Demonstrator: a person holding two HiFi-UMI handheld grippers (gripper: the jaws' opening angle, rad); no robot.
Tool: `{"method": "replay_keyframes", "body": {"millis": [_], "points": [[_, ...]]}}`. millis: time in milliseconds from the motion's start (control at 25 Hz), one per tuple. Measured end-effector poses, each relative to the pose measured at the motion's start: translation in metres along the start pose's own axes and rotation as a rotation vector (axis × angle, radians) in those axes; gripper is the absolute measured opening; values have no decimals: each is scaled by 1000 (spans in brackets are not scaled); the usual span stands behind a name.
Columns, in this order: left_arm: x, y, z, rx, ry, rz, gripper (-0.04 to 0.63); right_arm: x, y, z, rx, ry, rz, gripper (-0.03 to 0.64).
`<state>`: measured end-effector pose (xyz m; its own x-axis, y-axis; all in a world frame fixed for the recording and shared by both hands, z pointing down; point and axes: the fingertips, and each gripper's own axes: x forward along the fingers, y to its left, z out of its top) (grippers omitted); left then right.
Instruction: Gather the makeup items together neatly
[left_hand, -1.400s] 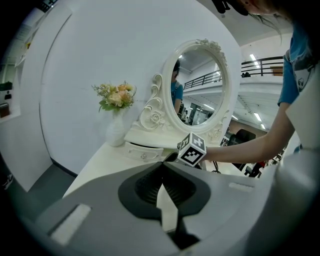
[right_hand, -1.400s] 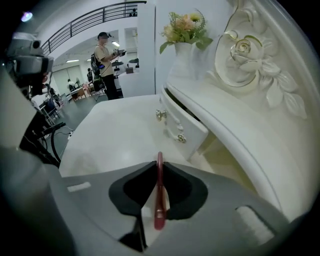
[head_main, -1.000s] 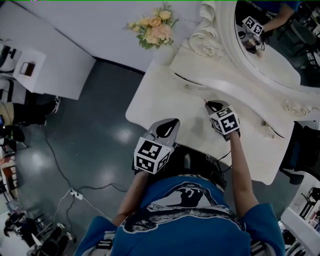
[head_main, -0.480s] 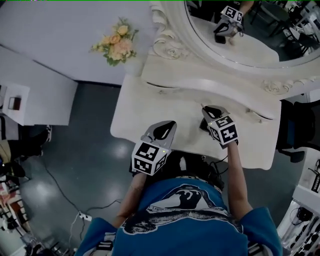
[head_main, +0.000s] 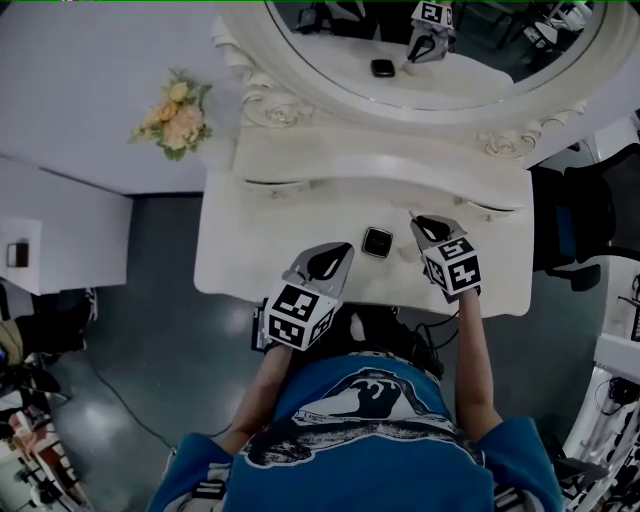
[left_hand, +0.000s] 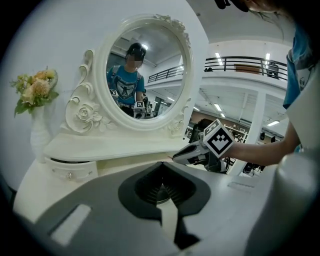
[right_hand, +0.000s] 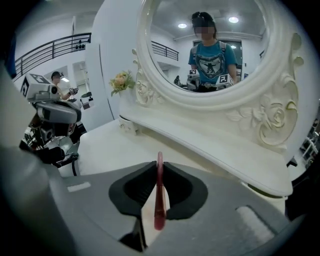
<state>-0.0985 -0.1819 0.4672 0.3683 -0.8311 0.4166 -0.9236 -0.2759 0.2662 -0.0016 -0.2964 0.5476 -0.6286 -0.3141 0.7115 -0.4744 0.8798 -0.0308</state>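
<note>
Right tongs (right_hand: 159, 164) clamp slim glossy red stick (right_hand: 158, 207) | left tongs (left_hand: 162, 165) clenched, empty | rounded-square dark compact (head_main: 377, 242)

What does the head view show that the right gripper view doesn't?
Only the head view shows the small dark square case lying on the table. Only the right gripper view shows the thin red stick pinched in the right hand-held gripper. Both show the flowers, the oval mirror and the left hand-held gripper.
</note>
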Motion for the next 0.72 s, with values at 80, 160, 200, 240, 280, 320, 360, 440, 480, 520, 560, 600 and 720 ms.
{"method": "replay_keyframes", "body": {"millis": [80, 160, 200, 240, 280, 320, 360, 440, 480, 520, 560, 600, 720], "points": [[8, -9, 0, 6, 6, -11, 15, -9, -13, -13, 27, 5, -22, 44], [15, -18, -1, 8, 13, -18, 15, -17, -25, -26, 54, 13, -40, 44], [18, -22, -1, 9, 16, -19, 15, -20, -31, -33, 67, 18, -47, 44], [21, -26, -1, 9, 18, -21, 15, -23, -36, -41, 81, 24, -53, 44], [25, -31, -1, 10, 20, -22, 15, -26, -41, -48, 95, 30, -58, 44], [28, -35, -1, 11, 21, -23, 15, -28, -45, -56, 108, 37, -63, 44], [31, -40, -1, 13, 22, -25, 15, -30, -50, -64, 122, 43, -66, 44], [36, -49, -1, 18, 26, -26, 15, -33, -57, -81, 152, 57, -70, 44], [38, -53, -1, 20, 29, -25, 15, -33, -61, -89, 168, 65, -71, 44], [40, -56, -2, 20, 32, -23, 15, -34, -64, -97, 184, 72, -72, 44], [41, -58, -2, 20, 34, -19, 15, -33, -66, -104, 200, 79, -73, 44], [42, -60, -3, 19, 36, -13, 15, -33, -69, -110, 217, 86, -73, 44], [43, -64, -4, 14, 40, 11, 15, -28, -73, -127, 264, 102, -67, 44]]}}
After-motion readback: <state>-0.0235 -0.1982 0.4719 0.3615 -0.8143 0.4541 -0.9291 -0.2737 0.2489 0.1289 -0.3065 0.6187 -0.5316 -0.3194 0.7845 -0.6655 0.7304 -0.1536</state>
